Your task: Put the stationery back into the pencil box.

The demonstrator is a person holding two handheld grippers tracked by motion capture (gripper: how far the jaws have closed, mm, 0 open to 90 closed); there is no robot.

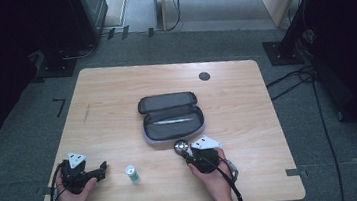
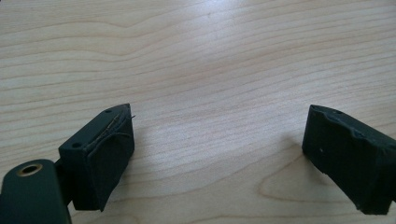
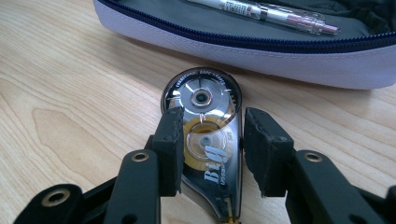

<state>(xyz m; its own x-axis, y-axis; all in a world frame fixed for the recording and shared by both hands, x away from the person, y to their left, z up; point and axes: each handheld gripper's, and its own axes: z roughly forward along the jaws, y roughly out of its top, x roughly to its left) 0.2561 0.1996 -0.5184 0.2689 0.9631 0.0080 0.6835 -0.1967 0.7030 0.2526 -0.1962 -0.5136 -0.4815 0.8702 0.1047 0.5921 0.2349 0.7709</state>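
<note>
Correction tape dispenser, clear smoky plastic with silver and yellow reels (image 3: 205, 140), lies flat on the light wood-grain surface (image 1: 116, 102), just in front of the pencil case and between the right jaws. Largest to smallest:

Surface: rounded corners, small dark round cap (image 1: 204, 76) near its far right edge.

Grey fabric zip pencil case (image 1: 170, 116): mid-surface, lid flipped open away from the person, a slim clear-and-white pen (image 3: 266, 13) lying inside the near half.

Left gripper (image 2: 217, 154): near left edge of the surface, held in the left hand, jaws spread wide over bare wood, nothing between them.

Right gripper (image 3: 212, 144): near right, jaws part open either side of the dispenser; left pad looks right at its edge, right pad shows a small gap. Not pinching it.

Small white tube with green band (image 1: 132, 173): lies between the two grippers, near the front edge, touched by neither.
</note>
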